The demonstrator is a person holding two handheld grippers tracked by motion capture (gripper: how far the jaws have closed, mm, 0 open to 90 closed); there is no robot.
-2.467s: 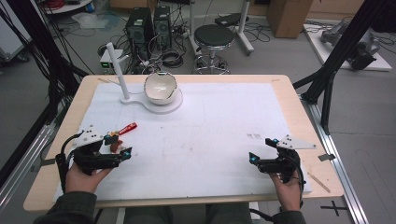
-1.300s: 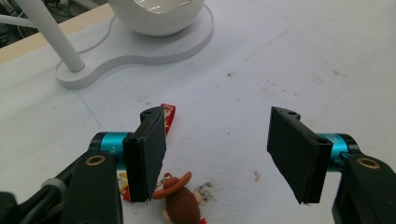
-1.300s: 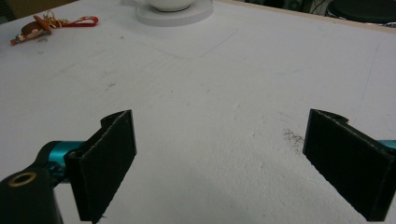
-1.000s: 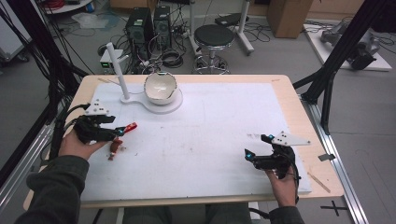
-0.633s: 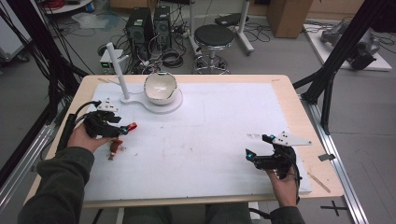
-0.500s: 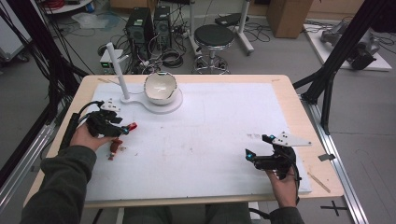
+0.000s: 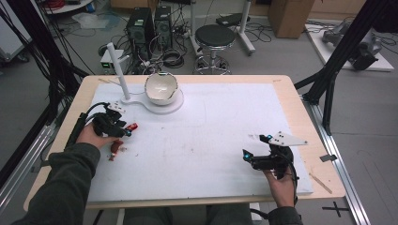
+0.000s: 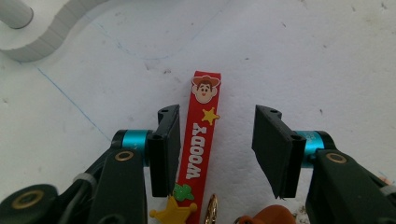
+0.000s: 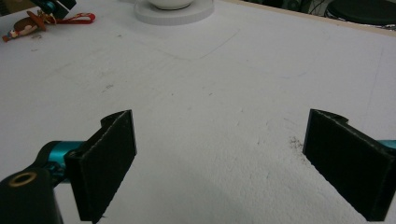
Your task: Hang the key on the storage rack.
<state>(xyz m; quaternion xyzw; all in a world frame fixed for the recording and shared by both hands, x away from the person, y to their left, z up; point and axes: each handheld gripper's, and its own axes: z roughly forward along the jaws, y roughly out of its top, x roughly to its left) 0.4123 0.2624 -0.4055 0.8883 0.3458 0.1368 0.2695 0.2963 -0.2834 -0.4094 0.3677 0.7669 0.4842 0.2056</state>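
Observation:
A keychain lies at the left of the white board: a red strap printed WOODY, a gold ring and a small brown figure. My left gripper stands open low over the strap, one jaw on each side, the left jaw almost touching its edge. From above, the left gripper covers most of the strap, whose red tip pokes out to the right. My right gripper rests open at the front right with nothing between its jaws. The right gripper faces bare board, the keychain far off.
A white bowl sits on a flat white stand with an upright post at the back left, just beyond the strap. The white board covers most of the wooden table. Stool and cables stand behind.
My left gripper has moved from the front left edge forward to the keychain and now straddles the red strap. The right gripper has barely shifted.

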